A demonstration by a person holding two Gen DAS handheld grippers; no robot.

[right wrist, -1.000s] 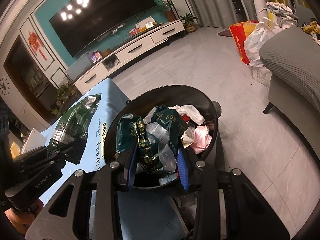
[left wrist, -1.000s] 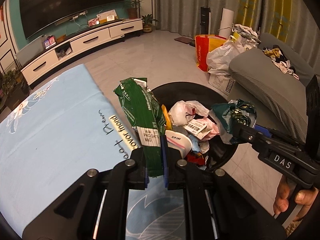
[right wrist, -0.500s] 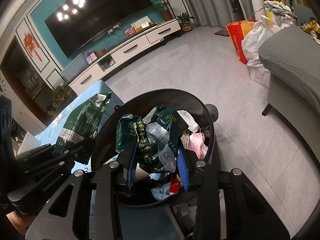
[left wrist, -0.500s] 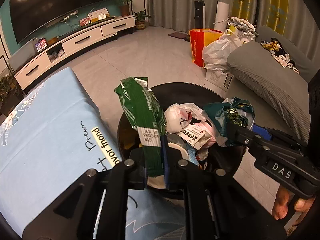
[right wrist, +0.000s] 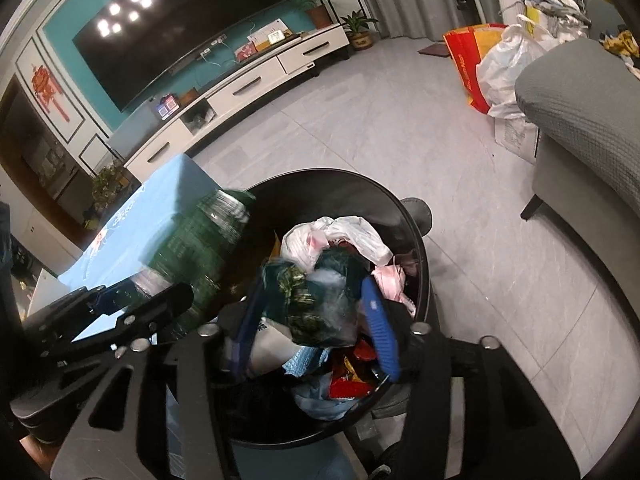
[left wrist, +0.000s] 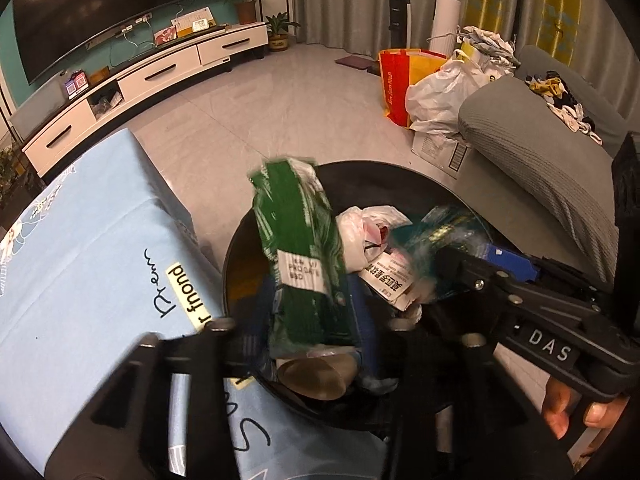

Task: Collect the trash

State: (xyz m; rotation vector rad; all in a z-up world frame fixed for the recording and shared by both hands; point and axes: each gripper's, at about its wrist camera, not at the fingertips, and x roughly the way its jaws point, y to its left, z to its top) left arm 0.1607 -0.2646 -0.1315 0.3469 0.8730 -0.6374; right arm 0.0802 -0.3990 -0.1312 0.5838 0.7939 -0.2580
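Opening over the black bin [right wrist: 416, 216] on grey tiles [right wrist: 400, 128]: both tongs, green wrapper [left wrist: 300, 256] and teal wrapper [right wrist: 320, 300] loose between them.

"DAS" is showing in pale raised letters on the black body of the right tongs [left wrist: 452, 264], right of the left tongs. On the blue tabletop cloth [left wrist: 80, 264] left of the left tongs: yellow strip reading "r fnond", with black handwriting beside it, not legible. White label on the green packet [left wrist: 298, 240] between the left tongs' pads is carrying blurred print, unreadable. White printed slip [left wrist: 390, 280] in the bin, just beyond the right tongs, is showing Chinese characters, too blurred to make out. Red shopping bag [left wrist: 394, 80], far beyond the tongs, is reading roughly "Jin Jian Nan".
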